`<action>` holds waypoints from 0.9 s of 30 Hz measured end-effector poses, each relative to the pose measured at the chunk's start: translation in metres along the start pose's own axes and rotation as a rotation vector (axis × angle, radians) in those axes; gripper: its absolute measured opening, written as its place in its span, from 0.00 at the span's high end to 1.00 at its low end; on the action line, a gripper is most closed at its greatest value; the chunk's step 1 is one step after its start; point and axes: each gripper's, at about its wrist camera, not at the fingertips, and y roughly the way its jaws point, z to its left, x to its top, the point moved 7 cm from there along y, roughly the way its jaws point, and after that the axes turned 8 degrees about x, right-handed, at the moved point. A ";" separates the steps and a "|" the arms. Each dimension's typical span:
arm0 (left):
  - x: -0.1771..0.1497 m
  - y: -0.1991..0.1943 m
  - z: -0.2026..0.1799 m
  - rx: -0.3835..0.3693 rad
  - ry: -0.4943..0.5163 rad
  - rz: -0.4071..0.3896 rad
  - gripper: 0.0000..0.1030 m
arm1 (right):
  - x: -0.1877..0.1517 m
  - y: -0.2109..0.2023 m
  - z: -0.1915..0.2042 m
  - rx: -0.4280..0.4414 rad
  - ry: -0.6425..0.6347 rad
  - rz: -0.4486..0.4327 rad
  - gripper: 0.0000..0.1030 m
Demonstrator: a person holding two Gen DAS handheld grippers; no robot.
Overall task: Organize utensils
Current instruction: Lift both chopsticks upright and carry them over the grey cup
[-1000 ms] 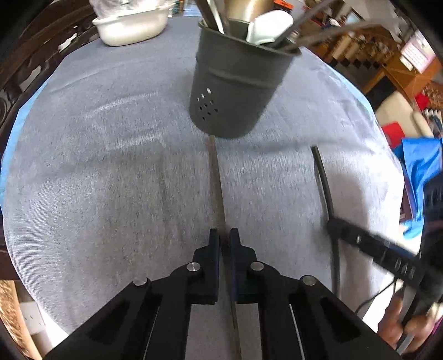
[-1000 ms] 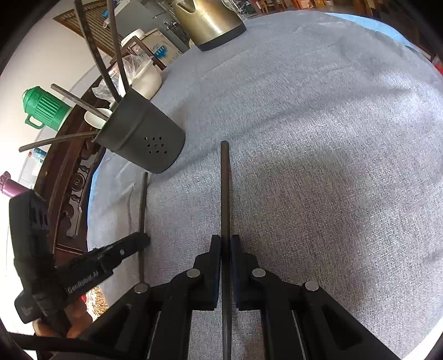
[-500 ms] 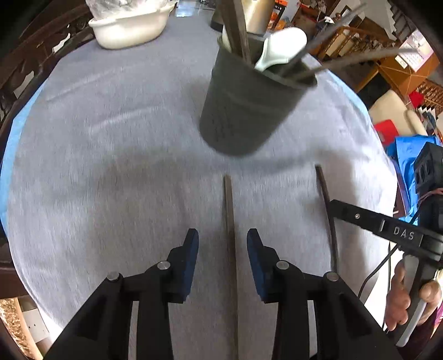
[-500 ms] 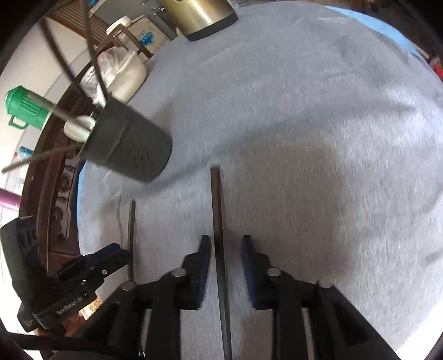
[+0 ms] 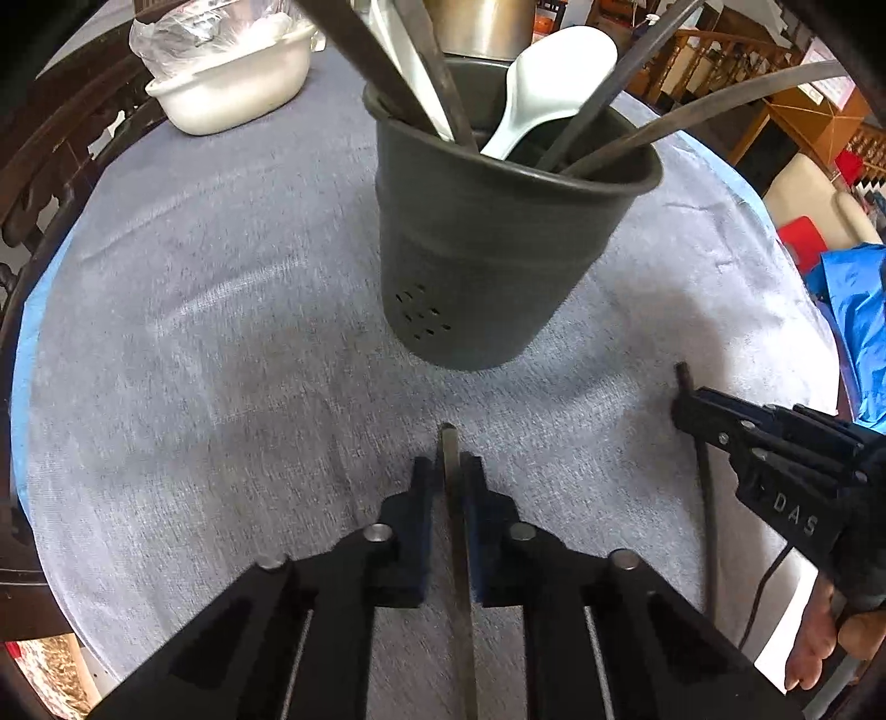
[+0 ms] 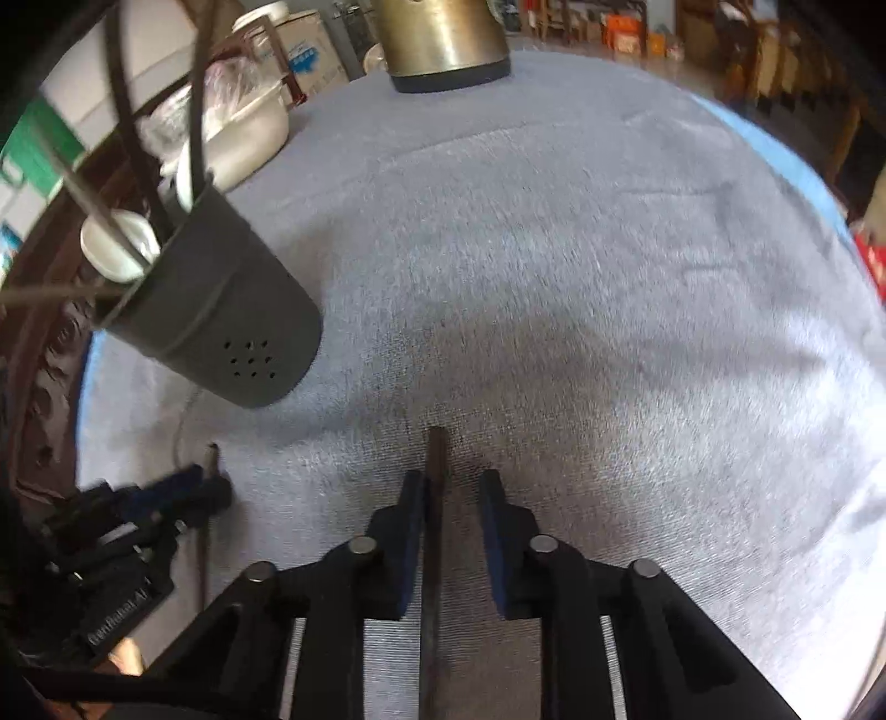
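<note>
**Operator:** Report the work surface.

**Inspector:** A round counter [image 5: 194,332] under a grey cloth carries everything. A dark grey utensil holder [image 5: 487,266] stands upright on it, at 12 o'clock from the left gripper [image 5: 447,471] and at 10 o'clock from the right gripper [image 6: 451,487]. The holder contains a white spoon [image 5: 554,72] and several dark sticks, which lean outward over the rim.

**Operator:** Other items?

**Inspector:** A white tub [image 5: 232,94] sits near the far edge, at 11 o'clock in the left wrist view. A metal kettle [image 6: 443,39] stands at 12 o'clock in the right wrist view.

**Operator:** Left gripper condition?

**Inspector:** Its jaws have just been closing and now clamp the left stick [image 5: 449,448]. Both pads press on it, just behind its tip. The tip points at 12 o'clock toward the holder and stops short of its base.

**Operator:** Right gripper condition?

**Inspector:** Its jaws have just been closing with the right stick [image 6: 436,459] between them. One pad touches the stick. The other stands slightly apart, so there is no clamp. The stick lies on the cloth with its tip at 12 o'clock. In the left wrist view this gripper sits at 3 o'clock.
</note>
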 end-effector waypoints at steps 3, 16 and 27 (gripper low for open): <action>-0.001 -0.003 0.006 -0.010 -0.011 -0.005 0.94 | -0.002 -0.001 -0.001 -0.001 -0.030 -0.006 0.92; 0.001 -0.090 0.029 -0.044 -0.059 -0.242 0.95 | -0.009 -0.064 -0.001 0.187 0.013 -0.148 0.93; 0.006 -0.185 0.043 -0.058 -0.096 -0.477 0.95 | 0.007 -0.157 0.030 0.327 -0.030 -0.408 0.93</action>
